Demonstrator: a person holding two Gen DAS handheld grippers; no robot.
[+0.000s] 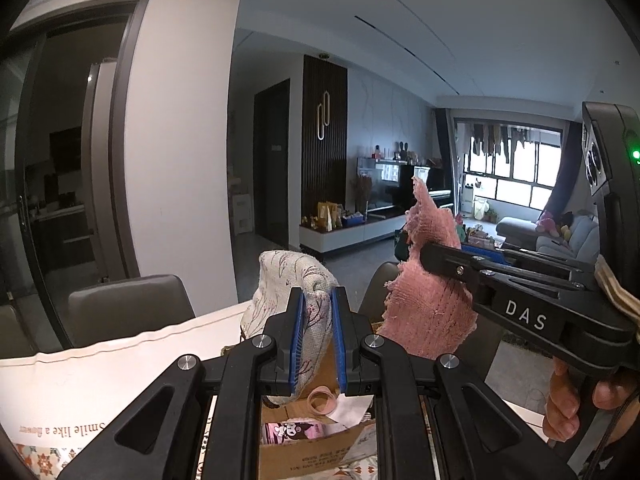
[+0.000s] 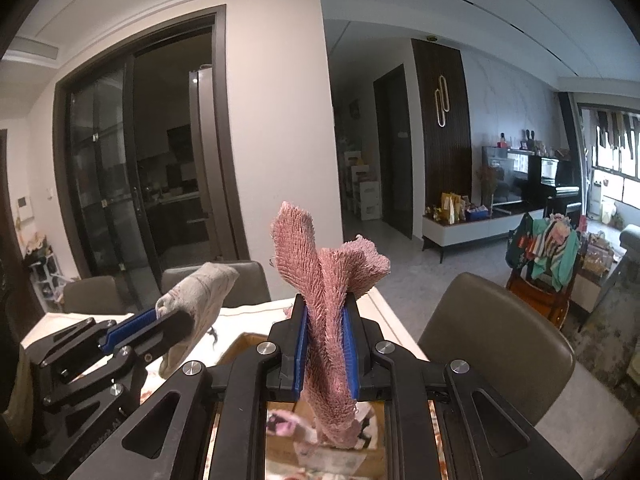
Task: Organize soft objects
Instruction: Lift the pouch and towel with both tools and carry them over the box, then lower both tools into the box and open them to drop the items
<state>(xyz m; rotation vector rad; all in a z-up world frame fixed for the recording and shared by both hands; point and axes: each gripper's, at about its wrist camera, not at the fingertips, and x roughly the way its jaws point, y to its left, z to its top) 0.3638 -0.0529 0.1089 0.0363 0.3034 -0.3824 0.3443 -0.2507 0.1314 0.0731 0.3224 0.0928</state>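
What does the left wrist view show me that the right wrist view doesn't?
Only the left wrist view: the person's hand gripping the right handle, the printed pattern on the beige cloth, a pink tape roll in the cardboard box, and the grey sofa.

Only the right wrist view: the pink towel's pinched fold between the blue pads, and a clothes-draped chair.

Both: left tongs shut on the beige cloth, right tongs shut on the pink towel, held above the box.
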